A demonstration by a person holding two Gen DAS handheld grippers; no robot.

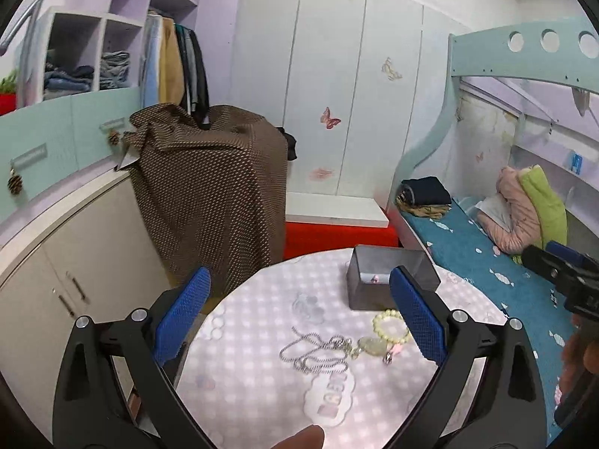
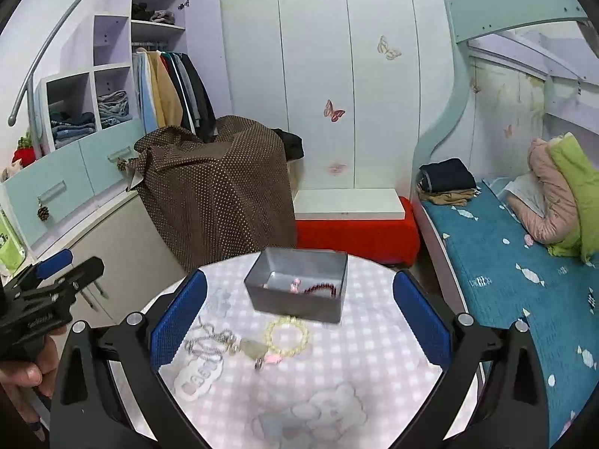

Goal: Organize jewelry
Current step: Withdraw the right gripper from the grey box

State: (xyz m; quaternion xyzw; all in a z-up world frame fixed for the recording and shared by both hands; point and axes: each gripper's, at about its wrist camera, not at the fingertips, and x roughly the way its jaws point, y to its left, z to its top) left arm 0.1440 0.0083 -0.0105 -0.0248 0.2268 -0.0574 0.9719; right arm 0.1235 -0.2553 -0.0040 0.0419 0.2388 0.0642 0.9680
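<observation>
A grey open box (image 2: 299, 292) stands at the far side of the round table (image 2: 337, 381); a dark red bead string (image 2: 322, 289) and a small pink piece (image 2: 294, 285) lie inside. In front of it lie a cream bead bracelet (image 2: 287, 336) with a pale pendant and pink charm, and a silver chain (image 2: 207, 340). The same box (image 1: 385, 280), bracelet (image 1: 389, 327) and chain (image 1: 310, 348) show in the left wrist view. My left gripper (image 1: 299, 307) and right gripper (image 2: 299, 310) both hover open above the table, holding nothing.
A bed with a teal sheet (image 2: 505, 262) runs along the right. A brown dotted cloth (image 2: 217, 191) covers something behind the table, beside a red block (image 2: 355, 237), a low beige cabinet (image 1: 56, 254) and white wardrobes. A person's fingers (image 2: 22, 374) hold the left tool.
</observation>
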